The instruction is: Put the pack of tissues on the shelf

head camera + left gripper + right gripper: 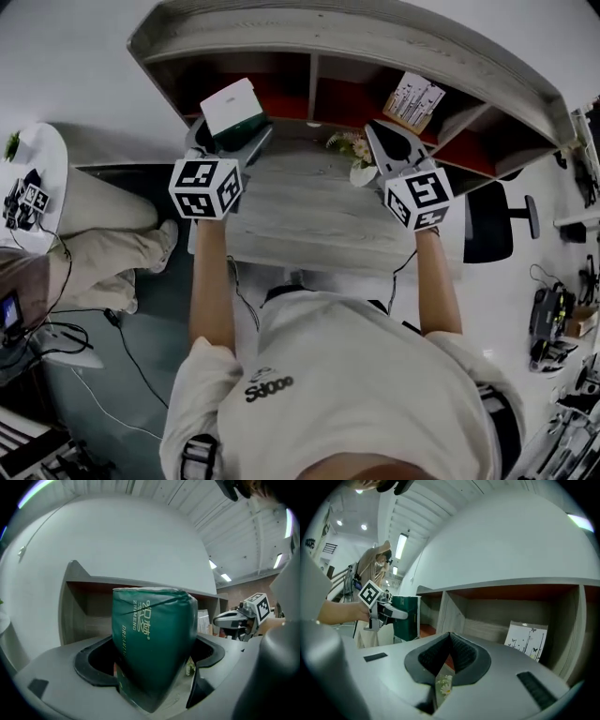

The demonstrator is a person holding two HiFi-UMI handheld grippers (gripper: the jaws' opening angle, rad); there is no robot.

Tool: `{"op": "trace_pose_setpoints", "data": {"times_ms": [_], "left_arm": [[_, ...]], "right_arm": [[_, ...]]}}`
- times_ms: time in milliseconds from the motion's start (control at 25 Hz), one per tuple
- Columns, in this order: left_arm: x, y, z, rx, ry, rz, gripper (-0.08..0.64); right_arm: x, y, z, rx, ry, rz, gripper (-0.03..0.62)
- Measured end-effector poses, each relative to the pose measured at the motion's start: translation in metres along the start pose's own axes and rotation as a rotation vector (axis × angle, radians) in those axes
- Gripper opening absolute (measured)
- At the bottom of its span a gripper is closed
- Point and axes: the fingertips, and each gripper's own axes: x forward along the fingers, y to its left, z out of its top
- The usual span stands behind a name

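The pack of tissues (pixel 232 111) is green with a white top. My left gripper (pixel 230 133) is shut on it and holds it in front of the left compartment of the wooden shelf (pixel 312 67). In the left gripper view the pack (pixel 152 639) stands wedged between the jaws and hides most of the shelf (pixel 86 604) behind it. My right gripper (pixel 396 148) hovers over the desk to the right, jaws pressed together with nothing in them. From the right gripper view (pixel 449 645) I see the pack (pixel 407 618) held off to the left.
A small vase of flowers (pixel 356 157) stands on the desk (pixel 300 220) between the grippers. A printed card (pixel 414 98) leans in the shelf's right compartment. A person's legs (pixel 103 234) are at the left and an office chair (pixel 492 220) at the right.
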Motion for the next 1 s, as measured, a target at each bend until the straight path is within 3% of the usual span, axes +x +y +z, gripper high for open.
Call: {"op": "trace_pose_setpoints", "data": {"times_ms": [120,320,480,760,1000], "left_arm": [[0.034,0.009,0.011,0.006,-0.011,-0.093,0.488],[0.085,0.018,0.008,0.007,0.019,-0.174,0.488],[0.119,0.013,0.006,-0.036,0.025,-0.238,0.488],[0.161,0.004,0.011,-0.047,-0.002,-0.285,0.488],[0.176,0.006,0.015,-0.065,-0.02,-0.308,0.488]], "right_arm": [[0.014,-0.01,-0.007,0.03,0.006,-0.066,-0.008],[0.033,-0.022,-0.019,0.038,0.036,-0.131,-0.008],[0.032,-0.026,-0.033,0.036,0.081,-0.179,-0.008],[0.025,-0.027,-0.051,0.033,0.115,-0.191,-0.007],[0.022,-0.033,-0.05,0.135,0.096,-0.175,-0.007]]}}
